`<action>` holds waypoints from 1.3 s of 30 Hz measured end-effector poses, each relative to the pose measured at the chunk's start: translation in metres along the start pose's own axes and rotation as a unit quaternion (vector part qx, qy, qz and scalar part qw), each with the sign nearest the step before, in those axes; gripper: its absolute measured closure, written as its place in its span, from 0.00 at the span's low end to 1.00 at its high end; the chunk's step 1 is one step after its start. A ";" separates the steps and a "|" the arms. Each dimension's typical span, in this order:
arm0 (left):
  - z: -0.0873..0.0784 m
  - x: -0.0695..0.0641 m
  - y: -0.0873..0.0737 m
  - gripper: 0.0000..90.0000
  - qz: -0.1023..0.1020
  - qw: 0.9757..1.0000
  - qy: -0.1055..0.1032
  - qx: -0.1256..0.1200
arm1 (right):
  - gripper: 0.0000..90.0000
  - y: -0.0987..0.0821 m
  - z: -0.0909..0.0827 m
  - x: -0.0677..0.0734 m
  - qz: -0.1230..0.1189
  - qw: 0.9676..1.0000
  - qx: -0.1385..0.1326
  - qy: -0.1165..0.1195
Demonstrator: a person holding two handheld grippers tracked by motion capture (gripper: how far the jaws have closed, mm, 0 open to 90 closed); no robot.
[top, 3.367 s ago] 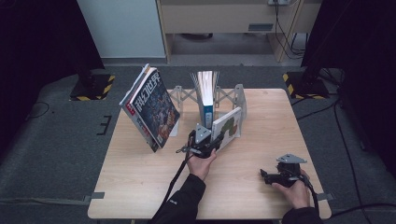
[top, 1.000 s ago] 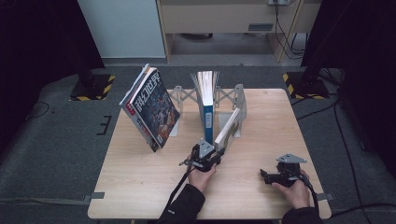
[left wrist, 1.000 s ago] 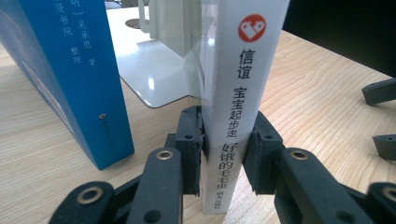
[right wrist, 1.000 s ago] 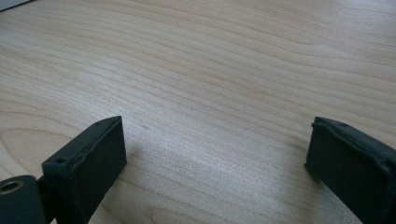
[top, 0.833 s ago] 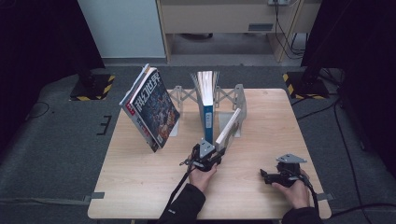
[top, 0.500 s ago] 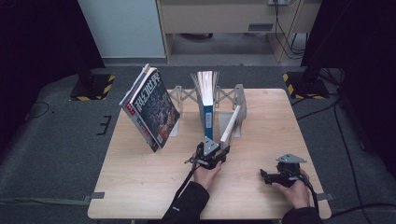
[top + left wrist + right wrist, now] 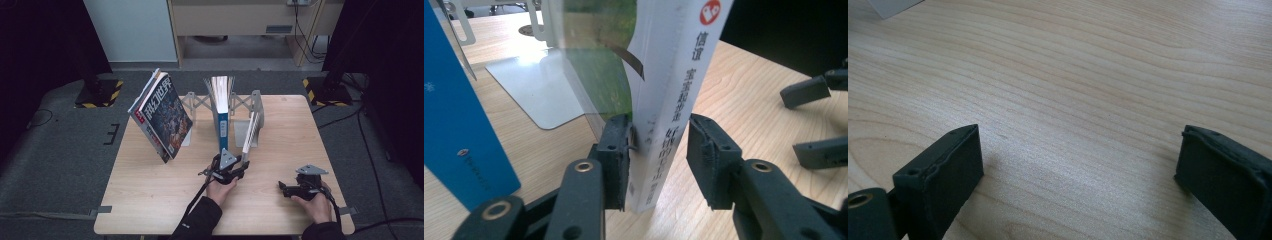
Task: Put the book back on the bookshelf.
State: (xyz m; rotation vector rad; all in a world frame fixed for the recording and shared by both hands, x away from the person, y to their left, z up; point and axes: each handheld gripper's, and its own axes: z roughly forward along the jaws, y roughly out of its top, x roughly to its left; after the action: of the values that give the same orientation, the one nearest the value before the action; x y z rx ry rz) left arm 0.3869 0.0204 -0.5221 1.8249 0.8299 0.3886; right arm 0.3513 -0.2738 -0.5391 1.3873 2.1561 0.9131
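A thin white-spined book (image 7: 251, 131) (image 7: 669, 95) stands on its lower edge and leans against the right end of a metal book rack (image 7: 256, 100). My left gripper (image 7: 239, 161) (image 7: 659, 135) sits at the book's near bottom corner with the spine between its jaws. The jaws have just been opening: the left pad (image 7: 616, 150) still touches the cover, while the right pad (image 7: 709, 160) stands off the spine. My right gripper (image 7: 286, 189) (image 7: 1078, 160) rests open on the bare wood at the front right, with nothing between its jaws.
A blue book (image 7: 223, 125) (image 7: 454, 125) stands upright in the rack's middle. A large magazine (image 7: 162, 117) leans at the rack's left end. The rack's flat metal foot (image 7: 539, 95) lies behind the white book. Bare table (image 7: 150, 190) stretches at the front left.
The white book went from lying cover-up against the rack to standing on edge. My left hand drew back toward the front and slightly right. The right hand stayed put.
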 end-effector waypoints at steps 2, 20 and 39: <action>0.000 0.000 0.001 0.72 -0.002 1.000 -0.006 0.000 | 0.06 0.000 0.000 0.000 0.001 1.000 0.000 0.000; 0.032 0.002 0.021 0.70 0.000 1.000 0.001 0.010 | 0.06 0.000 0.000 0.000 -0.001 1.000 0.000 0.000; 0.060 0.011 0.031 0.67 0.001 1.000 0.019 0.005 | 0.06 0.000 0.000 0.000 -0.001 1.000 0.000 0.000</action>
State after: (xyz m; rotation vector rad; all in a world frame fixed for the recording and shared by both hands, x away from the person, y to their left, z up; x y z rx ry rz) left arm 0.4427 -0.0200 -0.5191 1.8325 0.8584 0.4215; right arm 0.3514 -0.2740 -0.5390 1.3858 2.1573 0.9125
